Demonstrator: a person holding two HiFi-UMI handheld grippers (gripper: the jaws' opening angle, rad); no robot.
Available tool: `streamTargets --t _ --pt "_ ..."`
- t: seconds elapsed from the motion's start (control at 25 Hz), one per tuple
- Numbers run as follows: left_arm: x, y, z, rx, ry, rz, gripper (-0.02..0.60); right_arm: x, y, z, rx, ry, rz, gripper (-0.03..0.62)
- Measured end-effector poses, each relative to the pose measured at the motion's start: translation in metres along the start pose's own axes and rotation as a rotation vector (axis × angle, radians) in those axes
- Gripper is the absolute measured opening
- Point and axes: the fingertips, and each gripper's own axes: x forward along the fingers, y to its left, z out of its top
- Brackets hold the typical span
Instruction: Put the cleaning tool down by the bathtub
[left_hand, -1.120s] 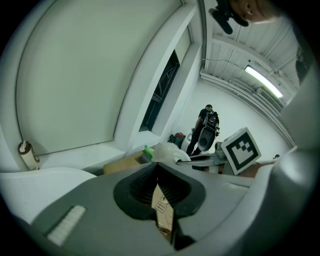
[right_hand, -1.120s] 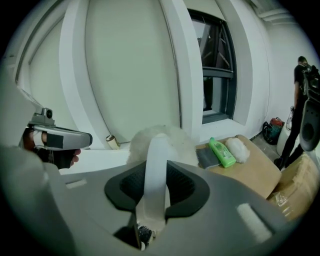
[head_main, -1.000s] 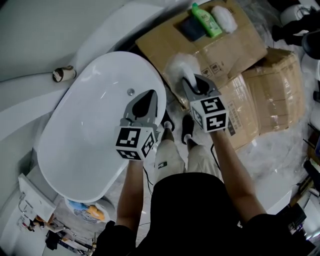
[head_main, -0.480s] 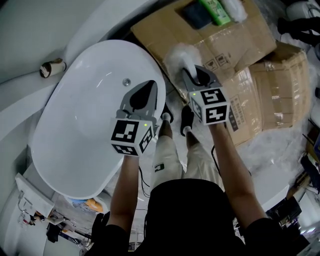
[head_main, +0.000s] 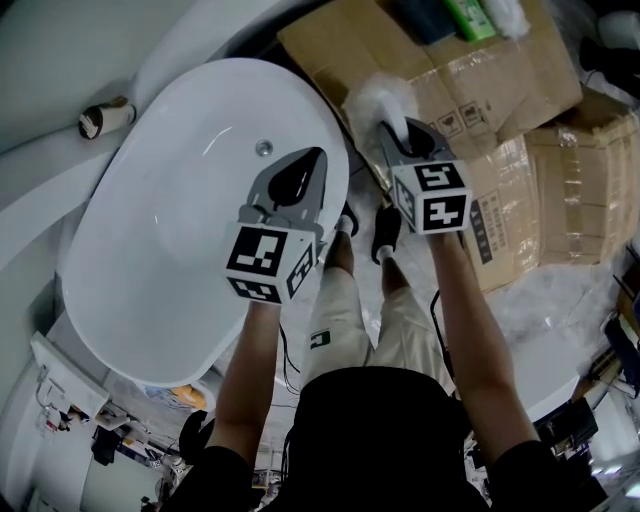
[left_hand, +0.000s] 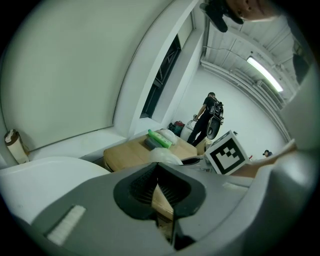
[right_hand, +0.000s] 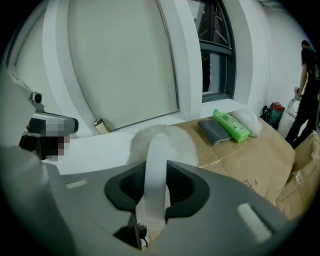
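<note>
From where I stand, the right gripper (head_main: 400, 135) is clamped on the pale, flat handle of the cleaning tool (head_main: 374, 98). Its fluffy white head hangs over the cardboard box (head_main: 480, 75) edge, just beside the bathtub (head_main: 170, 240). It looks light, with a soft head and a stiff, perhaps slick handle, so the handle seems the place to grip. The left gripper (head_main: 303, 178) is closed on nothing

The left and centre of the head view are filled by the bathtub (head_main: 150, 240), whose basin is seen bare. The upper right is blocked by cardboard boxes (head_main: 510, 85), topped by a green bottle (head_main: 470, 14). The narrow strip between them is occupied by the cleaning tool (head_main: 376, 98).
</note>
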Motion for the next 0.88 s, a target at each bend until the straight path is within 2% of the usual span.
streamTargets --t 0.44,0.88 --pt "0.010 0.006 -0.008 0.034 0.030 -0.028 -0.003 0.036 -0.008 -0.008 -0.006 0.036 -0.009 0.097" --pt "0.018 0.016 -0.006 0.045 0.041 -0.023 -0.003 0.063 -0.015 -0.014 -0.023 0.079 -0.014 0.097"
